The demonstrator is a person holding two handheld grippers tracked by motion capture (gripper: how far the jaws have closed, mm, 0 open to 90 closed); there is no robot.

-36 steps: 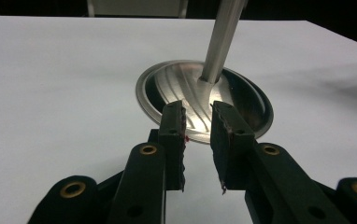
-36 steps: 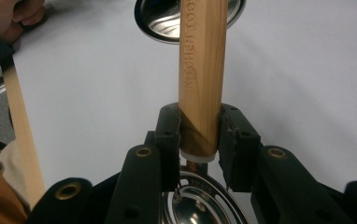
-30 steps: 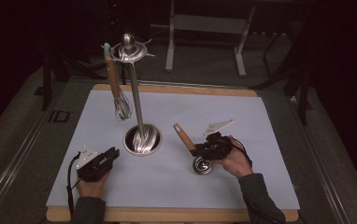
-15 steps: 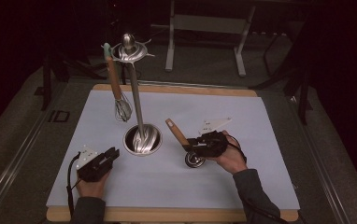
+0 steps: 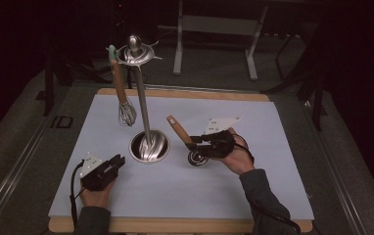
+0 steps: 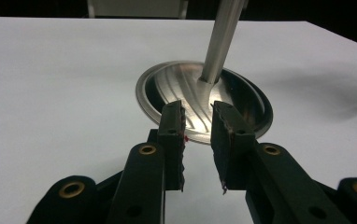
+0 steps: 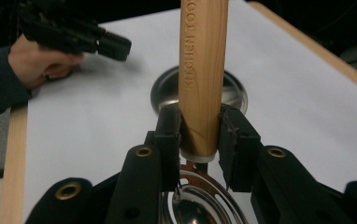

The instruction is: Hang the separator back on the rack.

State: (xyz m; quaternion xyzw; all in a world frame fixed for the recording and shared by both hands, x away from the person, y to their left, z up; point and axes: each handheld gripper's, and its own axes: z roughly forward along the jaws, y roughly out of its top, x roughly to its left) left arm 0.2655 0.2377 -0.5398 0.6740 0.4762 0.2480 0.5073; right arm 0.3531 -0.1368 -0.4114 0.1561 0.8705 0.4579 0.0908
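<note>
Wooden handle (image 7: 203,74) clamped in right gripper (image 7: 200,135) fingers, just right of stand base (image 5: 149,146); whisk (image 5: 123,93) hangs behind it. Left gripper (image 6: 198,140) fingers narrow, empty, near base.

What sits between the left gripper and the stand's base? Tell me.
Nothing: the left gripper view shows bare white mat between the left gripper and the stand's base. The high view shows the same bare gap.

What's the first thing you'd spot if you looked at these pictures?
The tall shiny metal stand rises from its round base in the middle of the white mat, with a whisk hanging from its top. Beside the base, the right gripper has its fingers shut on a wooden-handled utensil. The left gripper rests open in front of the stand.
</note>
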